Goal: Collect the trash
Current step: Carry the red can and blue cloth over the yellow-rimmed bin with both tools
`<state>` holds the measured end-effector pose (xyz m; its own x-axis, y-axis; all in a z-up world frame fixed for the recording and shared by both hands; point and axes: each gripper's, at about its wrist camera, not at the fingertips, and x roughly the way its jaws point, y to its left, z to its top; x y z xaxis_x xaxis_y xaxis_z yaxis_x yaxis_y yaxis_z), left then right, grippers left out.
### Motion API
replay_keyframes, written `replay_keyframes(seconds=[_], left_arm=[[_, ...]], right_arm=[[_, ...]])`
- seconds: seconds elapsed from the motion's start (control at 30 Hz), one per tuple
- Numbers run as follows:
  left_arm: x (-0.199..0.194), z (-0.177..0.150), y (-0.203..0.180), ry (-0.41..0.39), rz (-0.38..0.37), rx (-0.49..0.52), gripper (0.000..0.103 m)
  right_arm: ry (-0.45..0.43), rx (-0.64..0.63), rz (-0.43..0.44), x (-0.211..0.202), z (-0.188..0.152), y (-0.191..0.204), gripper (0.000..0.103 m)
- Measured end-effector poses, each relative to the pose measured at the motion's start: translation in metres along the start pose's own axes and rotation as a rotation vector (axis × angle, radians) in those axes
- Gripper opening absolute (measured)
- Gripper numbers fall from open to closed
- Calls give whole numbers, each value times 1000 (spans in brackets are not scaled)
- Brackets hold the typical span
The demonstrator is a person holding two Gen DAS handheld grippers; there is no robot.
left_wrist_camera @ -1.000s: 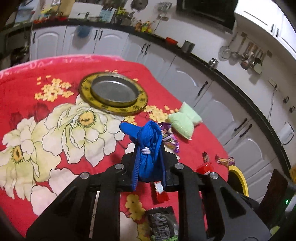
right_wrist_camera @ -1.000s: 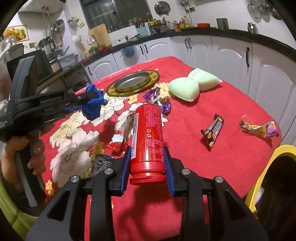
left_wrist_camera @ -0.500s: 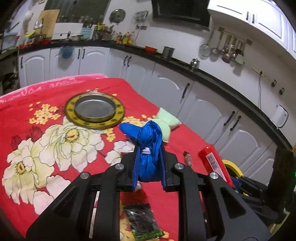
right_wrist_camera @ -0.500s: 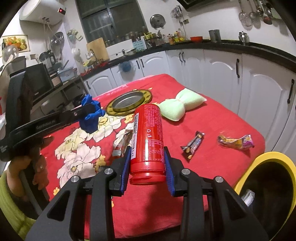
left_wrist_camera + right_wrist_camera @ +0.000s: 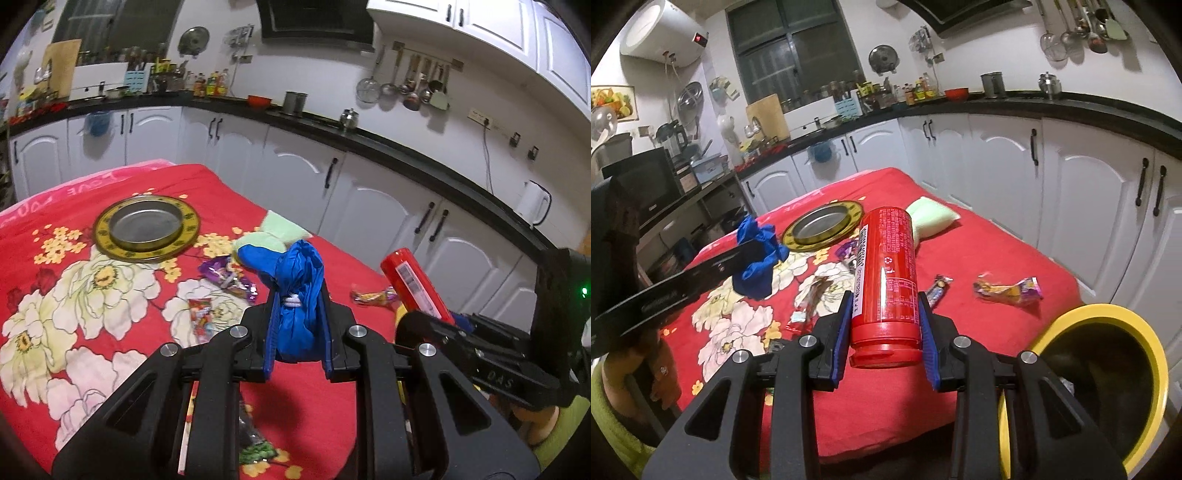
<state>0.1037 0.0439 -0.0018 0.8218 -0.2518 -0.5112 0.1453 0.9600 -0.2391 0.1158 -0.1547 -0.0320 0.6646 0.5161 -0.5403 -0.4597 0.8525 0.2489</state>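
Left tongs (image 5: 299, 332) clench blue cloth (image 5: 297, 295) – right tongs (image 5: 884, 325) grip red can (image 5: 886, 273)

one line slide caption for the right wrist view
Right gripper holds a red can near the yellow-rimmed bin.

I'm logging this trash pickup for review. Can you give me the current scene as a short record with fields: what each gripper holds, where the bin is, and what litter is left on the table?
left gripper: shut on a crumpled blue bag
right gripper: shut on a red can, held lengthwise between the pads
bin: yellow-rimmed bin, beside the table's near right corner, open
litter left: several snack wrappers on the red floral cloth
other items: metal plate, green cushion
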Motion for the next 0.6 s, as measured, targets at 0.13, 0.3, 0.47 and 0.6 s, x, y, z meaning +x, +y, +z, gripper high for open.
replay_keyframes(seconds=[0.13,0.3,0.47,0.6], left_arm=[[0,-4,-12,5,-21,21,13],[3,-9,-27,12,-46,44,13],[5,-12,-42,20,-64,66,13],[10,-17,-57,33,-78,78,13]], right_arm=[[-13,5,-26,-9,-1,-8,32],[-29,21,-54,-21,-2,-20,32],[-41,44,-80,-31,-5,-37,32],[-51,65,-101,-39,-8,-51,32]])
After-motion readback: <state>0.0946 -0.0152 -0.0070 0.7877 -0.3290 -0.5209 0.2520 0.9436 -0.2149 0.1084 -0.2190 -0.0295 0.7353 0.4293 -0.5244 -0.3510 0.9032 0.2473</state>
